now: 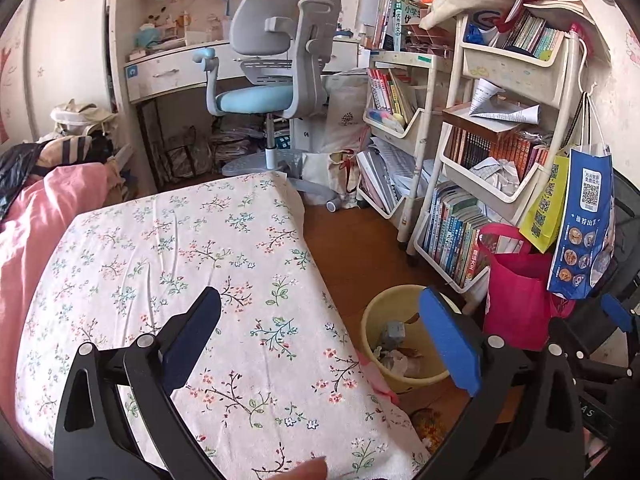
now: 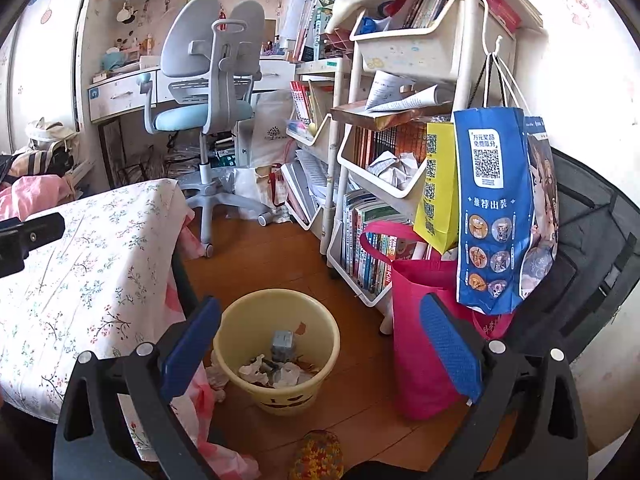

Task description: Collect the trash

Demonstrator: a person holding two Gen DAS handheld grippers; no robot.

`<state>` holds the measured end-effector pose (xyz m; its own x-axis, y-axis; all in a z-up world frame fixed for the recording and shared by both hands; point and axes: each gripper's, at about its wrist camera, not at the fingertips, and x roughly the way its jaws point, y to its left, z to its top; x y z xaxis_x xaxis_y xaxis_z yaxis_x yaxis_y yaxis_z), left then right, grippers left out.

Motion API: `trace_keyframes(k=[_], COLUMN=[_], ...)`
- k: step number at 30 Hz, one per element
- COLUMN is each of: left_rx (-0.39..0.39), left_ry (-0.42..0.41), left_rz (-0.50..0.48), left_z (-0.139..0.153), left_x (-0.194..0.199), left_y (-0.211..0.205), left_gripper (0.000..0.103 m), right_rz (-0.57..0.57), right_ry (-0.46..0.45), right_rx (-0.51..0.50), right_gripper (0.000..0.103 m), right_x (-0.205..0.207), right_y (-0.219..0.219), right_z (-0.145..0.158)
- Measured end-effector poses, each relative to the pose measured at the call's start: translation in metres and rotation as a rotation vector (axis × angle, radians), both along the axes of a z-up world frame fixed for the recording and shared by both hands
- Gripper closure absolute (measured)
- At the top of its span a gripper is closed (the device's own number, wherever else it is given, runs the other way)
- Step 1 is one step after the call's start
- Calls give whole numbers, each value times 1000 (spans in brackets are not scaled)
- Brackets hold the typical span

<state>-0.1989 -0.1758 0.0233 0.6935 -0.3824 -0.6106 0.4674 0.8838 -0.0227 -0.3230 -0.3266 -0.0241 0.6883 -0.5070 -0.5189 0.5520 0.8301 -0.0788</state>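
A pale yellow trash bucket [image 2: 276, 384] stands on the wooden floor beside the bed; it holds crumpled paper [image 2: 276, 374] and a small grey-blue box [image 2: 282, 344]. My right gripper [image 2: 320, 344] hangs open and empty above the bucket. A crumpled white paper [image 2: 218, 378] lies on the floor against the bucket's left side. In the left wrist view the bucket [image 1: 372, 324] shows past the bed's corner. My left gripper [image 1: 320, 336] is open and empty, over the floral bed sheet [image 1: 180, 264]; the right gripper's tip [image 1: 618, 314] shows at the far right.
A white book cart [image 2: 400, 184] with hanging blue [image 2: 496, 216] and yellow bags [image 2: 436, 192] and a pink tote [image 2: 424, 344] stands right of the bucket. A grey desk chair [image 2: 208, 92] is farther back. A multicoloured slipper [image 2: 316, 456] lies near the bottom edge.
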Motion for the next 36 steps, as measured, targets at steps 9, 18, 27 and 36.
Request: trace_keyframes(k=[9, 18, 27, 36], left_rx=[-28, -26, -19, -20], left_ry=[-19, -27, -33, -31], left_rz=[4, 28, 39, 42], left_z=[2, 1, -2, -4], left_x=[-2, 1, 2, 5], left_y=[10, 11, 8, 10], left_gripper=[7, 7, 7, 7], right_rz=[51, 88, 97, 105], right_ry=[-34, -59, -65, -65], right_rx=[-123, -156, -148, -141], right_gripper=[8, 8, 8, 8], right_x=[3, 8, 11, 14], right_y=[25, 34, 40, 42], right_z=[3, 8, 9, 8])
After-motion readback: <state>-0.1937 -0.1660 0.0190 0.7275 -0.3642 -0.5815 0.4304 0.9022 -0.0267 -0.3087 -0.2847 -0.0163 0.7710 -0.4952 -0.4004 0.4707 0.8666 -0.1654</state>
